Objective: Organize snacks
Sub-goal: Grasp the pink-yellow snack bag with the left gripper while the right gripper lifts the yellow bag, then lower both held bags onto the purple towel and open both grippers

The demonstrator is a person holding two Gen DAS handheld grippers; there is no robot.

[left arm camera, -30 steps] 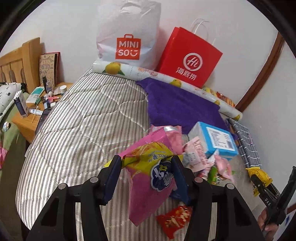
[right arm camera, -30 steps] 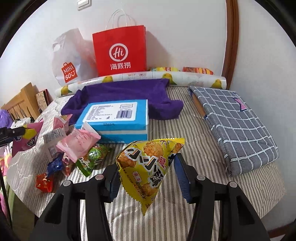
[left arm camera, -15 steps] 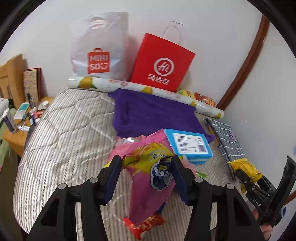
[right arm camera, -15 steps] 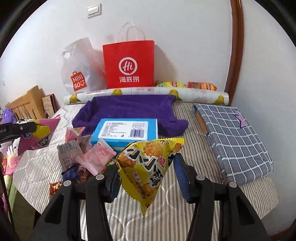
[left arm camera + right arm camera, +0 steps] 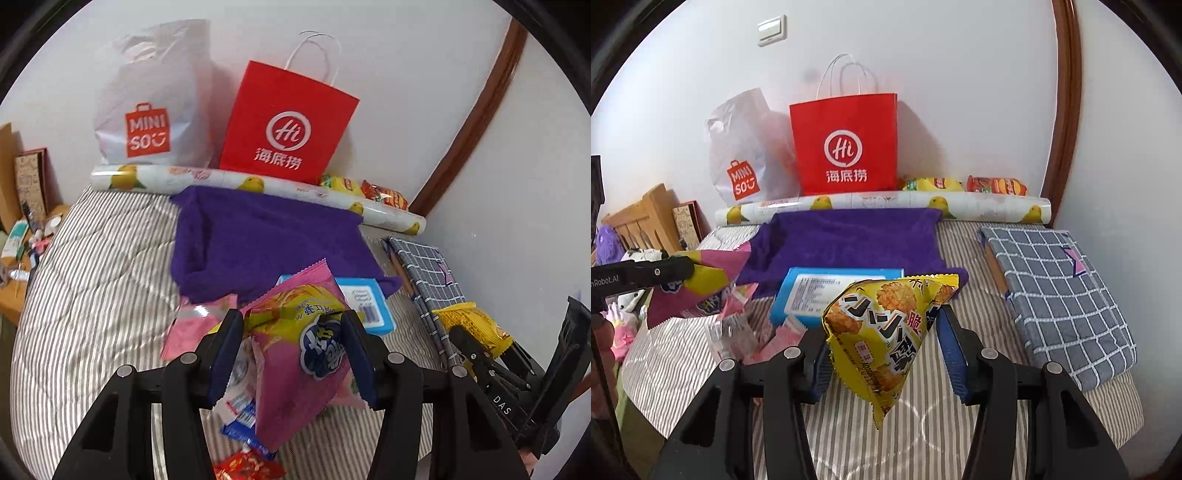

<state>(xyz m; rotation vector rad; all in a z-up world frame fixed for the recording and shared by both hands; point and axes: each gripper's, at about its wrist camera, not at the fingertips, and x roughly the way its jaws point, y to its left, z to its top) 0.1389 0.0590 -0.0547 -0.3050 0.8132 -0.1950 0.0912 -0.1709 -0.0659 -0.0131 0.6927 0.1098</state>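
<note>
Both clamped: left gripper [image 5: 291,350] on pink packet [image 5: 303,354], right gripper [image 5: 882,350] on yellow packet [image 5: 886,328]; thin corner grips, liable to slip.

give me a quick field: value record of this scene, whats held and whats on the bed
left hand-held gripper: shut on pink snack bag
right hand-held gripper: shut on yellow snack bag
surface: striped bed cover
loose pile: small snack packets left of the blue box
cloth: purple towel
against wall: red paper bag, white Miniso bag
right side: grey checked bundle
</note>
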